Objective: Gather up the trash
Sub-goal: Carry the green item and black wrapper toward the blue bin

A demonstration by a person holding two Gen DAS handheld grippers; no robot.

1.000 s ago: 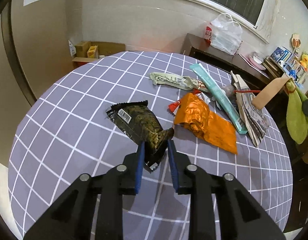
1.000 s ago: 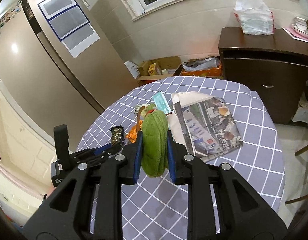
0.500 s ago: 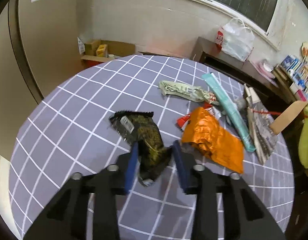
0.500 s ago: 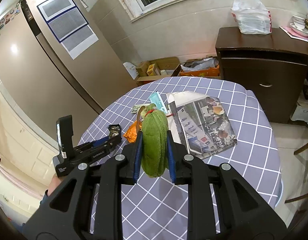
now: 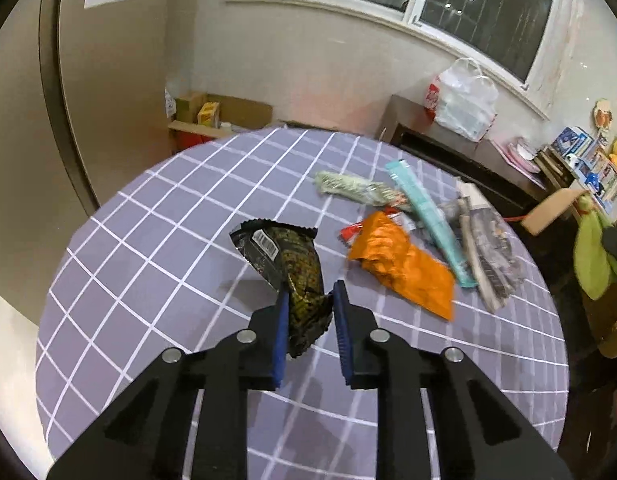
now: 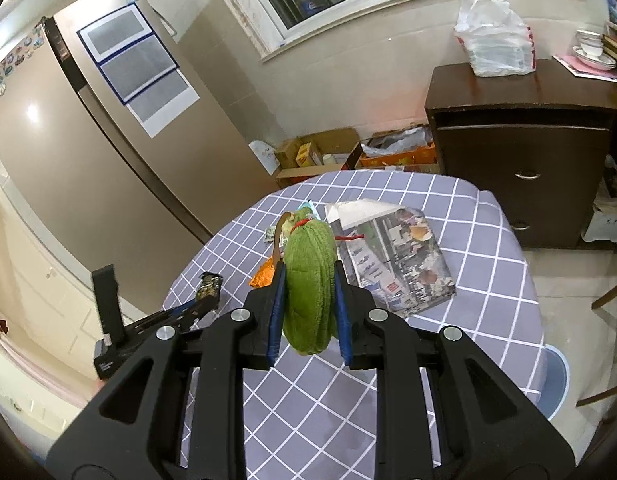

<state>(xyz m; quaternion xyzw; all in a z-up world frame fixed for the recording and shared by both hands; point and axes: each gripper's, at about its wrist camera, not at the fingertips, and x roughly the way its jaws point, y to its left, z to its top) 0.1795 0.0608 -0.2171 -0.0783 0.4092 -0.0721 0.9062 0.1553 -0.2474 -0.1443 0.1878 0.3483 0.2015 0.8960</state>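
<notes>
The black and gold snack wrapper [image 5: 286, 264] is pinched at its crumpled lower end between the blue-padded fingers of the left gripper [image 5: 308, 304], its barcode end tilted up and away above the grey checked tablecloth [image 5: 156, 248]; whether that end touches the cloth cannot be told. Just right of it on the cloth lies an orange foil wrapper [image 5: 400, 266] with a small red scrap [image 5: 350, 233] at its near corner, and beyond these a pale green wrapper [image 5: 356, 190], a long teal packet [image 5: 428, 220] and a folded newspaper [image 5: 488, 248] lie close together. In the right wrist view the right gripper [image 6: 309, 280] is clamped on a green plush bag [image 6: 310, 280] with a brown strap [image 6: 277, 240] and a red tie at its top, held above the table; the newspaper [image 6: 400, 260] lies just beyond it, and the left gripper [image 6: 206, 300] with its wrapper shows at the table's left edge. A white plastic bag [image 6: 494, 40] sits on a dark wooden cabinet [image 6: 524, 152] under the window
</notes>
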